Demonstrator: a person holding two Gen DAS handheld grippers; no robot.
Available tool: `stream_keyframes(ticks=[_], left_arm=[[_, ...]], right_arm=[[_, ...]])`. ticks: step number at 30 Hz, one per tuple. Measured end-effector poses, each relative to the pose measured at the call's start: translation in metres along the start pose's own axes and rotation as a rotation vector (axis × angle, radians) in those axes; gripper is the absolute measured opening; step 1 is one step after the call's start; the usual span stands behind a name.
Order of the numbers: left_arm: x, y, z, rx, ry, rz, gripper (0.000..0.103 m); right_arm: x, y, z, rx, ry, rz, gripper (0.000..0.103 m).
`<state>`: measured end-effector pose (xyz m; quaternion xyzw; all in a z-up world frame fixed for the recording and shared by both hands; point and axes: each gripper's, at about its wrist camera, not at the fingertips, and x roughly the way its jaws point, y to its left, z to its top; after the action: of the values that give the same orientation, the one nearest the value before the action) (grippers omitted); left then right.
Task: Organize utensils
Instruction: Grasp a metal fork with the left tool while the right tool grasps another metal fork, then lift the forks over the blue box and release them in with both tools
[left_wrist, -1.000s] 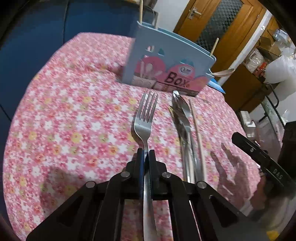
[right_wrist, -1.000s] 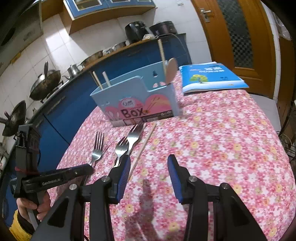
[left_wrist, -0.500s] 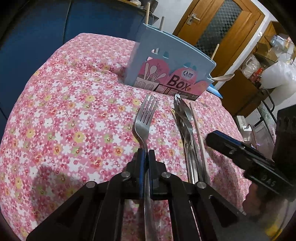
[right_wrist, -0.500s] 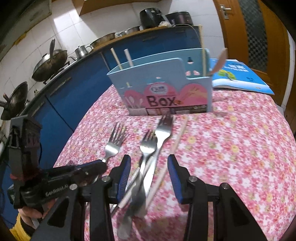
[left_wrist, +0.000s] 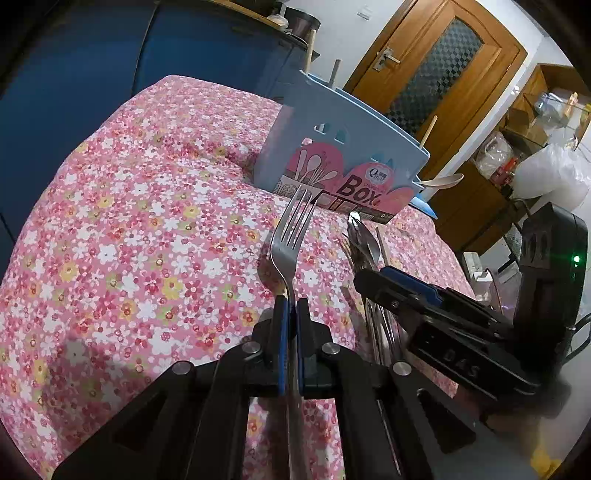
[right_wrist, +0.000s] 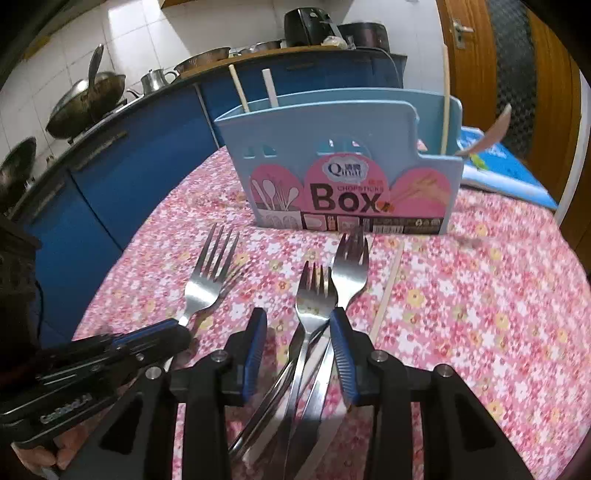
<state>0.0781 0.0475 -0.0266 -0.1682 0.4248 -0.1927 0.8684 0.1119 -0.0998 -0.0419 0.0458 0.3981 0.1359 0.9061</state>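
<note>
My left gripper (left_wrist: 290, 314) is shut on the handle of a steel fork (left_wrist: 291, 236), whose tines point at the light-blue utensil box (left_wrist: 343, 155). In the right wrist view that fork (right_wrist: 210, 277) sticks out of the left gripper (right_wrist: 177, 332) at lower left. My right gripper (right_wrist: 298, 325) straddles the necks of two overlapping forks (right_wrist: 314, 291) lying on the floral tablecloth (right_wrist: 480, 314). Its jaws are closing, with a gap showing beside the left pad. A loose chopstick (right_wrist: 388, 295) lies just right of them. The box (right_wrist: 340, 177) holds chopsticks and a spoon.
A blue book (right_wrist: 509, 173) lies behind the box at the right. Blue cabinets (right_wrist: 110, 173) with woks and pots on top run along the table's far left side. A wooden door (left_wrist: 436, 66) stands beyond. The table edge curves away on the left.
My right gripper has slid left until the two forks lie between its jaws, and the jaws have narrowed. The left gripper keeps its grip on the fork and has shifted slightly.
</note>
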Motion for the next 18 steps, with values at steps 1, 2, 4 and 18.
stream_keyframes(ticks=[1, 2, 4, 18], left_arm=[[0.001, 0.001, 0.0, -0.004, 0.0, -0.003, 0.002], [0.001, 0.001, -0.001, -0.007, 0.0, -0.005, 0.002], [0.003, 0.002, -0.001, -0.012, 0.003, -0.007, 0.002], [0.014, 0.005, 0.008, -0.051, 0.033, -0.024, 0.0]], right_arm=[[0.002, 0.002, 0.001, -0.01, -0.003, -0.016, 0.038], [0.003, 0.003, 0.001, -0.017, -0.003, -0.027, 0.038], [0.005, 0.004, 0.003, -0.019, -0.004, -0.042, 0.029], [0.005, -0.011, 0.007, 0.064, -0.002, 0.02, 0.007]])
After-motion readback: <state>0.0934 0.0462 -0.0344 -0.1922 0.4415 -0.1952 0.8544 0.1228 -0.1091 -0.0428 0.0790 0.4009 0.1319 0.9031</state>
